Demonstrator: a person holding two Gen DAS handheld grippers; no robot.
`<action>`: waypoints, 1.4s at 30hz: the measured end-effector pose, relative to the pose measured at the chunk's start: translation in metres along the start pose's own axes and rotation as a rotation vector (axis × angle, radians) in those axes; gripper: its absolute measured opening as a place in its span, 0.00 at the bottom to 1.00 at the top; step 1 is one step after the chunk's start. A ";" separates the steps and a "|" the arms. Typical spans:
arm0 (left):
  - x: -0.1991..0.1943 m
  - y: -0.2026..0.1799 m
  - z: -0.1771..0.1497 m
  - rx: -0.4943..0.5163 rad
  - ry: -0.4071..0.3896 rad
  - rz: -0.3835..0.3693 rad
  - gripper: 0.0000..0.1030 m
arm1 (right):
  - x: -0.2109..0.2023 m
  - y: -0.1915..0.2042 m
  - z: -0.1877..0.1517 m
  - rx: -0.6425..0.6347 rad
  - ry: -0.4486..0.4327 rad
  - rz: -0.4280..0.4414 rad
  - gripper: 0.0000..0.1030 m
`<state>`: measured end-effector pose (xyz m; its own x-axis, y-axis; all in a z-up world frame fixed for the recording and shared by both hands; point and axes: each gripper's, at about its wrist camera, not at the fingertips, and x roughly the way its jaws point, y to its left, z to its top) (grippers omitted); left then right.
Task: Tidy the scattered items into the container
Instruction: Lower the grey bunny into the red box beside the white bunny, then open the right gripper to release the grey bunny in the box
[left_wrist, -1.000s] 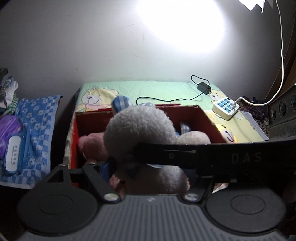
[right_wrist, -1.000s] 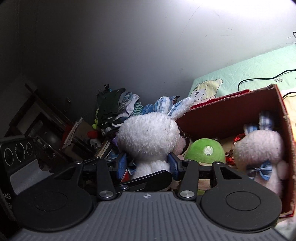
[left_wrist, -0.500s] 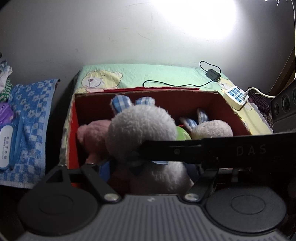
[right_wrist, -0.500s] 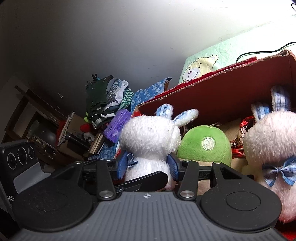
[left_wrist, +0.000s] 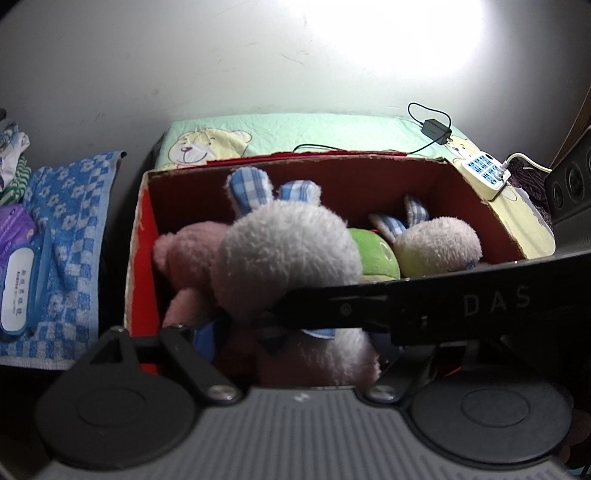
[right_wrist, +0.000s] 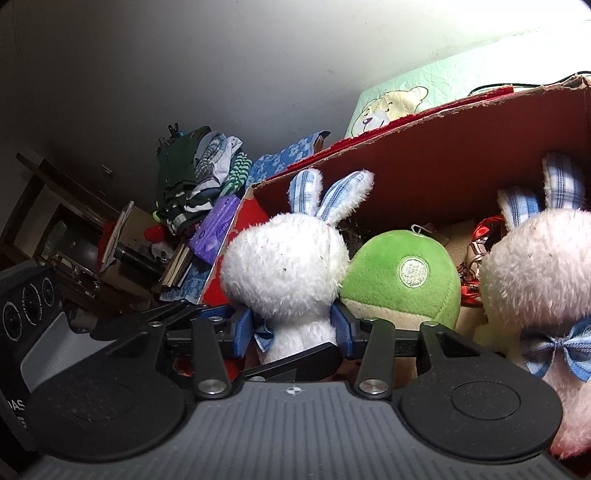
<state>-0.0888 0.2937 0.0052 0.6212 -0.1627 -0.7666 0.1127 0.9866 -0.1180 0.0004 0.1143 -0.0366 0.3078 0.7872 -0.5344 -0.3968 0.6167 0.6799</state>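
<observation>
The right claw (right_wrist: 293, 326) grasps a white plush rabbit (right_wrist: 286, 273) by the neck, its blue pads (right_wrist: 244, 328) pressed on either side, jaws having just closed a little. The rabbit sits inside the red cardboard box (right_wrist: 424, 173), touching a green plush toy (right_wrist: 402, 277) with a second rabbit (right_wrist: 535, 280) beside that. The left claw (left_wrist: 295, 354) has just been widening around the same rabbit (left_wrist: 288, 258); I cannot tell if it presses. A pink plush (left_wrist: 192, 254) lies left.

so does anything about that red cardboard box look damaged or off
Yes: the red cardboard box has a ragged, torn top edge near its far corner, with rough chipped cardboard. The plush toys inside look fine.
</observation>
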 end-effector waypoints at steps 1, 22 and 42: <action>0.000 0.001 0.000 -0.007 0.002 0.001 0.82 | 0.000 0.000 0.000 0.002 0.000 -0.001 0.45; 0.009 -0.006 0.004 -0.031 0.078 0.120 0.91 | -0.019 0.009 0.003 -0.034 -0.120 -0.092 0.46; 0.016 -0.015 0.005 -0.017 0.115 0.161 0.98 | -0.029 0.007 -0.003 -0.009 -0.114 -0.092 0.46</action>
<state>-0.0773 0.2765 -0.0020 0.5377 -0.0010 -0.8432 0.0053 1.0000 0.0022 -0.0143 0.0957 -0.0173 0.4395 0.7229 -0.5332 -0.3701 0.6866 0.6258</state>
